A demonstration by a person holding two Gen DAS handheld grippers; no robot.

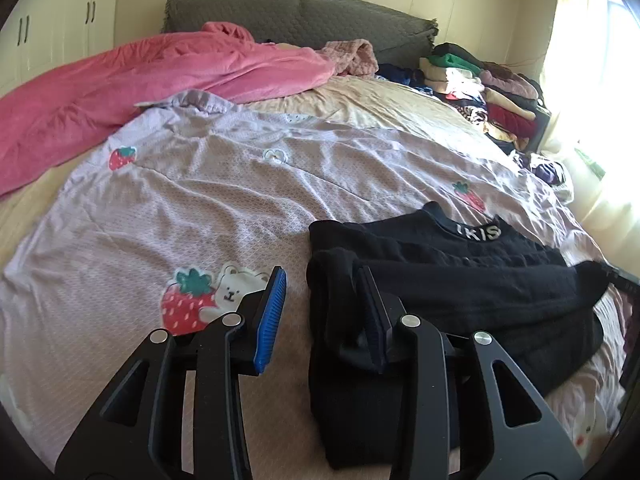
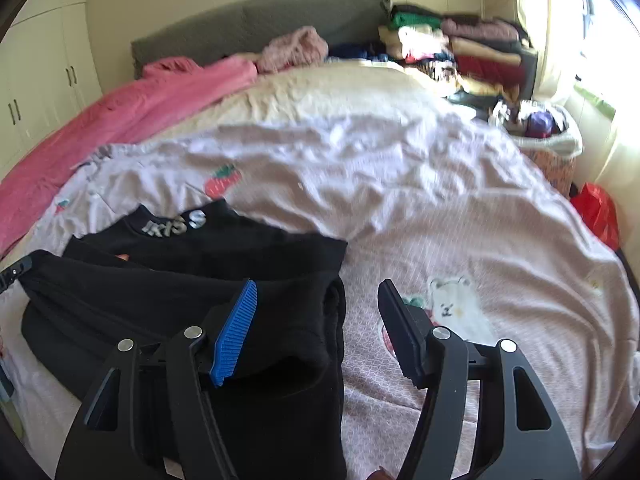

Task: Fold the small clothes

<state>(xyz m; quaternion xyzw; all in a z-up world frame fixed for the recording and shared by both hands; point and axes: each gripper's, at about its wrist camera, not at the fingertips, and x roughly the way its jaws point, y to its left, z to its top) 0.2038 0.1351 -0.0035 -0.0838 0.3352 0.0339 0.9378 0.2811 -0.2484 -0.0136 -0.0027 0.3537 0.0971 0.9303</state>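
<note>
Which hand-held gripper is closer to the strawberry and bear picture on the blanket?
Left. The left hand-held gripper sits right beside the strawberry and bear picture; the right hand-held gripper is across the black garment.

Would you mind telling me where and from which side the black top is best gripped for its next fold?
Probably the black top is best taken at its near folded edge, one gripper per corner, coming in low from the near side. That edge lies thick and raised off the quilt, right ahead of the open left gripper and right gripper; the lettered collar lies at the far end.
</note>
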